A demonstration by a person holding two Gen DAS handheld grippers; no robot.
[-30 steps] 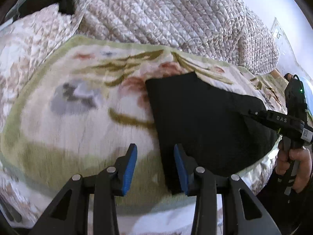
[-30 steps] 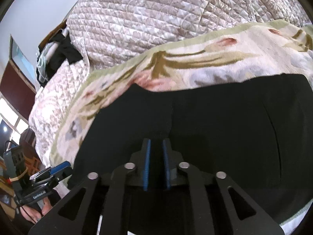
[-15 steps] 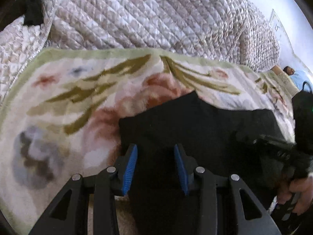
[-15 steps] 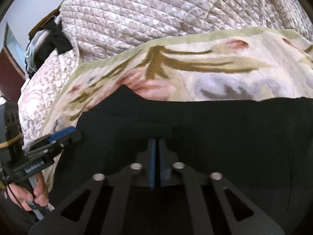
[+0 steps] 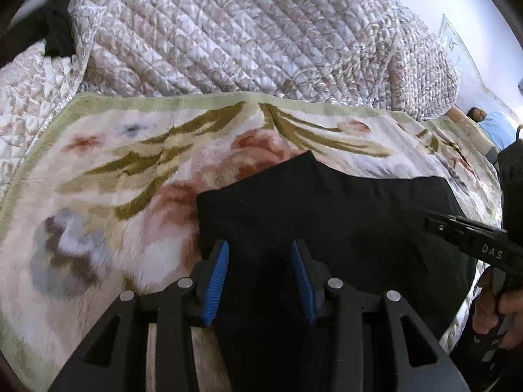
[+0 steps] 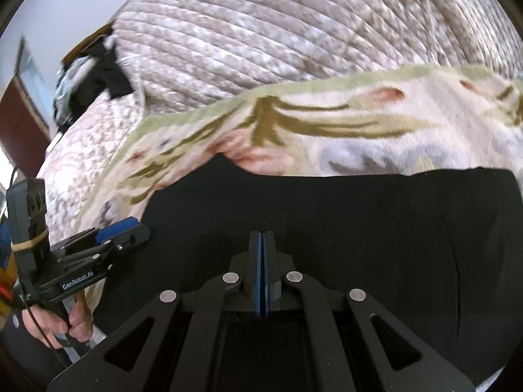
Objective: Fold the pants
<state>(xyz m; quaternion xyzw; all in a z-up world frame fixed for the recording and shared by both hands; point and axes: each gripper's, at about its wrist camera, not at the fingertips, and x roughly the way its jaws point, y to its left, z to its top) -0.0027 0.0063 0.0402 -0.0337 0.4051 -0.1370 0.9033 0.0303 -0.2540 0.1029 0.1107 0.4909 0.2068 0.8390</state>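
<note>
Black pants (image 5: 327,215) lie folded on a floral blanket (image 5: 130,170); they fill the lower half of the right wrist view (image 6: 359,228). My left gripper (image 5: 259,248) is open, its blue pads (image 5: 219,274) astride the pants' left end, with black cloth under and between them and nothing pinched. From the right wrist view it appears as the left gripper (image 6: 130,225) at the pants' left edge. My right gripper (image 6: 262,238) is shut, pads together just over the pants' middle; no cloth shows between them. Its black fingers (image 5: 457,228) reach in over the pants' right part.
A quilted bedspread (image 5: 245,32) bulges behind the blanket. Dark clothes (image 6: 98,78) are piled at the far left. A person's hand (image 5: 493,307) holds the right gripper's handle near the bed's front edge; another hand (image 6: 55,323) holds the left one.
My left gripper slid right, from the bare blanket onto the pants' left end, staying open. The right gripper's jaws closed fully over the pants.
</note>
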